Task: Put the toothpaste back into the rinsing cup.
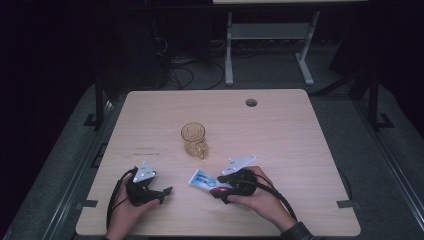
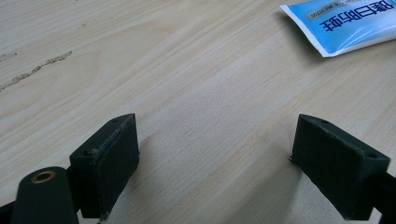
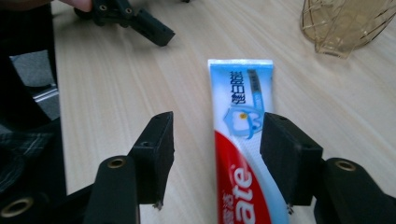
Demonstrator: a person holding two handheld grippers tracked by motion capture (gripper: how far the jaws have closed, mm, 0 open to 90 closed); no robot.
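The worktop is pale wood-grain laminate with rounded corners, matte, with fine streaks running along its length and a round cable hole near the far edge. On it, near the person's side and right of centre, lies a toothpaste tube: a flat, soft plastic tube, glossy, light blue and white toward its crimped square end, red with white lettering toward the other end, with printed characters and a small tooth picture on the blue part. It lies flat on the wood, its crimped end pointing toward the left gripper.

The right gripper, black hard plastic with blocky squared fingers and brass-ringed screw holes, sits over the tube's red end. Its fingers stand apart; the tube passes between them, close against the one on the right side of the right gripper view, with bare wood showing between the tube and the other. No squeeze shows on the tube.

The left gripper rests low over bare wood, its two fingers spread wide with nothing between them; the tube's blue end lies near, ahead of them.

Beyond the tube, toward the middle of the worktop, stands an amber see-through glass mug with a ribbed, patterned wall and a handle, upright and apart from both grippers. Nothing lies between the tube and the mug.
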